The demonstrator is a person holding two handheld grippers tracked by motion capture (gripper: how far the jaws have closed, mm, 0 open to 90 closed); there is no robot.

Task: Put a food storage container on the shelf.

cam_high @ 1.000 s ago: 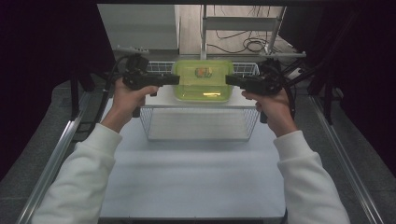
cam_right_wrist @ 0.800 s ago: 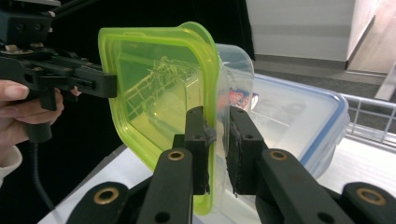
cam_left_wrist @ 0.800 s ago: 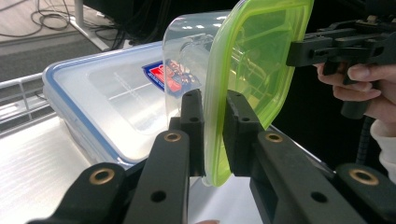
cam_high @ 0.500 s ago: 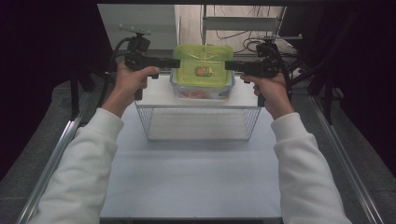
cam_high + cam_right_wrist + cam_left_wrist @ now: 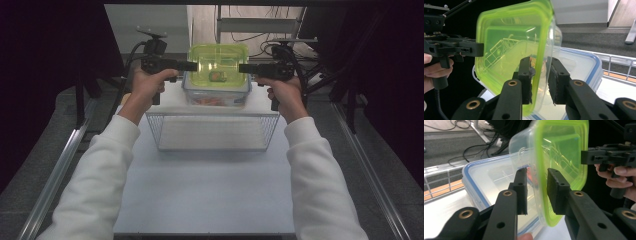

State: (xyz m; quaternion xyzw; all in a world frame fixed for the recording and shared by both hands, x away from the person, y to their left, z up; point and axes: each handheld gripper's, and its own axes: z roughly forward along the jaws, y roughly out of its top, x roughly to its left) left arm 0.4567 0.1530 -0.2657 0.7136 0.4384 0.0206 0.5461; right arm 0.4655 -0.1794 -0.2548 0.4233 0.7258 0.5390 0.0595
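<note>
A clear food container with a lime-green lid (image 5: 218, 62) rests on top of a larger clear box with a blue-rimmed lid (image 5: 216, 98), beyond the wire basket. My left gripper (image 5: 192, 65) is at its left edge and my right gripper (image 5: 244, 68) at its right edge. In the left gripper view the green lid's rim (image 5: 541, 182) runs between my jaws (image 5: 536, 173), with a gap at the pads. The right gripper view shows the same: the rim (image 5: 539, 50) sits between slackened jaws (image 5: 540, 61). Both pairs of jaws have just been opening. Some reddish food shows inside.
An empty white wire basket (image 5: 215, 132) stands on the white table (image 5: 200, 195) just in front of the stacked boxes. Metal rails run down both table sides. Cables and a desk frame lie on the floor behind.
Both hands carried the green-lidded container away from above the basket and onto the blue-rimmed box behind it. Both pairs of jaws now stand wider around its rim.
</note>
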